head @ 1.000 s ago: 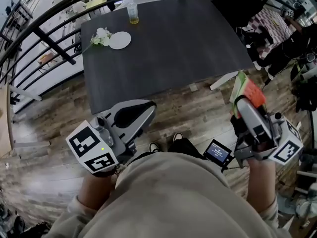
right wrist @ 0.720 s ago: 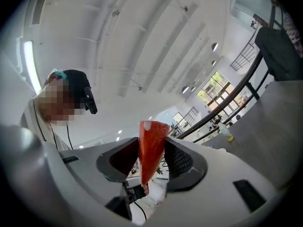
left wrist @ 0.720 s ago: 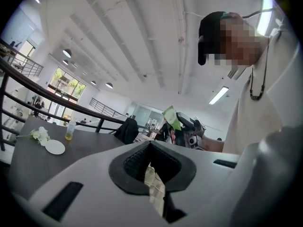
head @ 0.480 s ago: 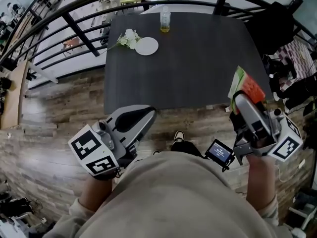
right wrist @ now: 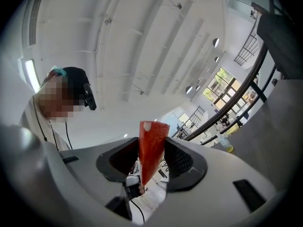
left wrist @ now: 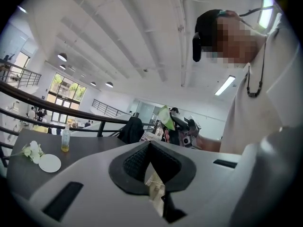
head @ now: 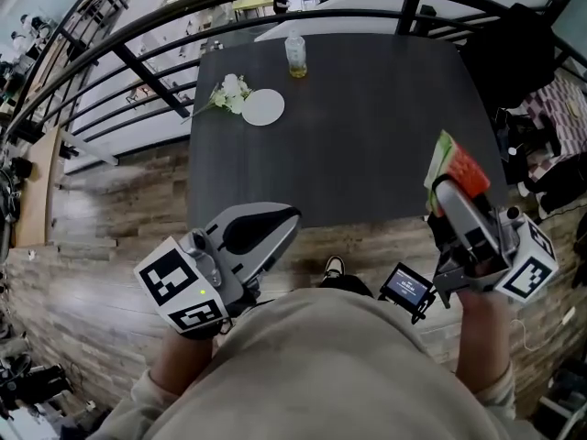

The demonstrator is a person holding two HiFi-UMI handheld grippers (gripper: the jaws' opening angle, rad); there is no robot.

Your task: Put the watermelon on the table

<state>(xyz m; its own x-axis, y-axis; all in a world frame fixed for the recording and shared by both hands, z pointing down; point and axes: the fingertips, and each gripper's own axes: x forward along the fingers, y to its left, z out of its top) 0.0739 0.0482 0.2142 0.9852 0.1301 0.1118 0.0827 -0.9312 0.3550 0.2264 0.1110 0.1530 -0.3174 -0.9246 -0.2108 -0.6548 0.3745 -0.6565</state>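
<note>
A wedge of watermelon (head: 456, 166), red flesh with a green rind, stands up between the jaws of my right gripper (head: 447, 187), which is shut on it above the near right corner of the dark table (head: 367, 117). In the right gripper view the red slice (right wrist: 150, 148) is pinched between both black pads. My left gripper (head: 280, 223) is shut with nothing in it, its tips over the table's near edge. From the left gripper view the slice's green rind (left wrist: 165, 117) shows far off in the other gripper.
At the table's far left lie a white plate (head: 263, 107) and white flowers (head: 229, 91); a small bottle of yellow liquid (head: 294, 55) stands at the far edge. A black railing (head: 138, 62) curves behind. Dark clutter (head: 514, 49) sits at the right. The floor is wood.
The table has come nearer and more to the middle of the view. Both grippers now reach its near edge, and the right one still holds the slice.
</note>
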